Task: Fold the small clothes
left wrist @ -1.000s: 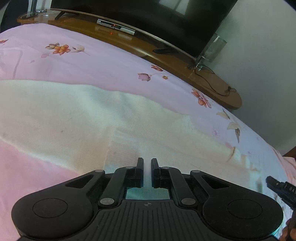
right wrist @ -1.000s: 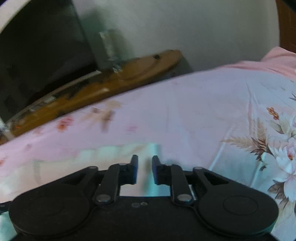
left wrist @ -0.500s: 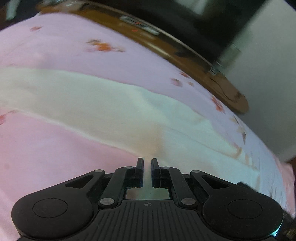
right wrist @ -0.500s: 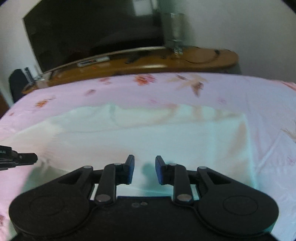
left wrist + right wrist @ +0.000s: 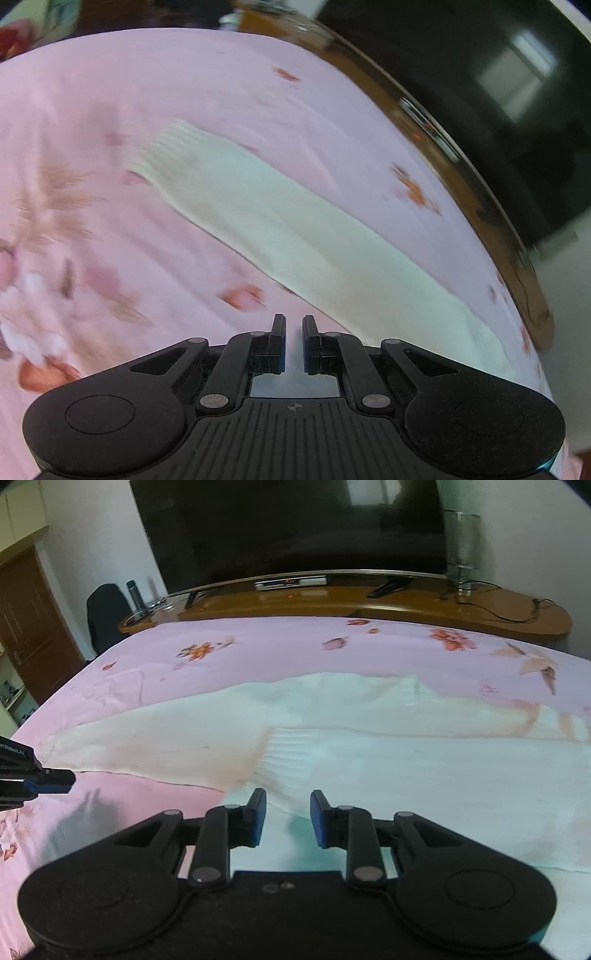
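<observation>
Right wrist view: white knit garment (image 5: 332, 746) lies flat on the pink floral bedsheet (image 5: 258, 646), long axis left-right, one sleeve reaching toward the left gripper (image 5: 55, 775). Since a second ago both cameras have swung across it. Right gripper (image 5: 287, 818) hovers part open, empty. Left gripper (image 5: 293, 341) nearly closed, empty; judged repositioning for a sleeve fold.

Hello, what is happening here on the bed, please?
A person is working with two hand-held grippers over a cream knitted garment spread on a bed with a pink floral sheet. It looks like a sweater, with one long sleeve stretched out. The right gripper hangs over the garment's near edge, jaws apart, with nothing between them. The left gripper is shut and empty, beside the sleeve. Nothing looks folded yet.
</observation>
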`<state>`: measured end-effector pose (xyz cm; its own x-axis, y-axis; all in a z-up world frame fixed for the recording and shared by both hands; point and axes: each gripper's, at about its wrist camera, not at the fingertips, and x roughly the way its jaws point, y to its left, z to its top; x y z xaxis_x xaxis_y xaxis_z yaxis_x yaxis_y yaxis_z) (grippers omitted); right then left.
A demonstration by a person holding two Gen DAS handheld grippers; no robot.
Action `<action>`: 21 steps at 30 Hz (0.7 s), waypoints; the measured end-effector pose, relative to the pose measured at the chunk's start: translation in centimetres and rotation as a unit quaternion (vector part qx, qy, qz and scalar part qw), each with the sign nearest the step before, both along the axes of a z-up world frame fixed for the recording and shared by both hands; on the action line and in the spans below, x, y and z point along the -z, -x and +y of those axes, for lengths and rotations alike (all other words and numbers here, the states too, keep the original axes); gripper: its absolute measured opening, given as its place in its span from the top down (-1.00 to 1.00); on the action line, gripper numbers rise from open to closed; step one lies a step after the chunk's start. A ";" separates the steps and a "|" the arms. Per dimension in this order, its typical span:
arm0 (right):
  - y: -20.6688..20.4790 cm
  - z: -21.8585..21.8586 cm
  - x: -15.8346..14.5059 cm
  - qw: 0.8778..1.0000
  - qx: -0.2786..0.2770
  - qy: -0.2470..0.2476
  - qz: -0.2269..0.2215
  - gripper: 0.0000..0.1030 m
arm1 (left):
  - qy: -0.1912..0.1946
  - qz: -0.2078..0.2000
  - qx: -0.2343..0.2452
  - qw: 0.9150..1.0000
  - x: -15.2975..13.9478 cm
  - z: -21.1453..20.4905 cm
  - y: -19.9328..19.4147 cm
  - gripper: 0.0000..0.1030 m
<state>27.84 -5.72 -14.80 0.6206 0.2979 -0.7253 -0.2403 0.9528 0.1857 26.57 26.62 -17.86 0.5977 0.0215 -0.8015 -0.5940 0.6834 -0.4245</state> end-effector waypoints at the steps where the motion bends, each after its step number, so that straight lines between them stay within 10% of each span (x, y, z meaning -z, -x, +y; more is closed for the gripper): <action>1: -0.1 0.4 0.1 1.000 -0.001 0.003 -0.001 0.46 | 0.002 -0.001 -0.012 1.000 0.2 0.8 0.2 0.85; 3: -0.1 0.8 0.2 1.000 -0.004 0.003 -0.001 0.42 | 0.002 -0.005 -0.035 0.999 0.4 2.0 0.3 0.29; 4: -0.1 1.0 0.3 1.000 -0.004 0.004 -0.001 0.42 | -0.003 -0.009 -0.048 0.999 0.3 2.3 0.3 -0.68; 5: -0.2 1.0 0.4 1.000 -0.003 0.006 -0.001 0.42 | -0.019 -0.017 -0.070 0.997 0.1 2.6 0.7 -0.98; 12: -0.5 1.0 0.6 1.000 0.002 0.006 -0.001 0.39 | 0.015 -0.068 -0.100 0.993 1.3 5.0 0.5 -0.98; 15: -0.6 0.8 0.7 1.000 0.004 0.006 -0.002 0.39 | 0.066 -0.078 -0.118 0.988 3.0 6.3 0.4 -0.48; 21: -0.8 0.5 0.9 1.000 0.008 0.007 -0.004 0.39 | 0.092 -0.108 -0.144 0.979 4.4 6.9 -0.3 -0.44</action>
<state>28.67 -5.27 -15.70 0.6303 0.2787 -0.7246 -0.2272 0.9587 0.1711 26.83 33.49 -22.23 0.7439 0.0811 -0.6633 -0.6339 0.4001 -0.6619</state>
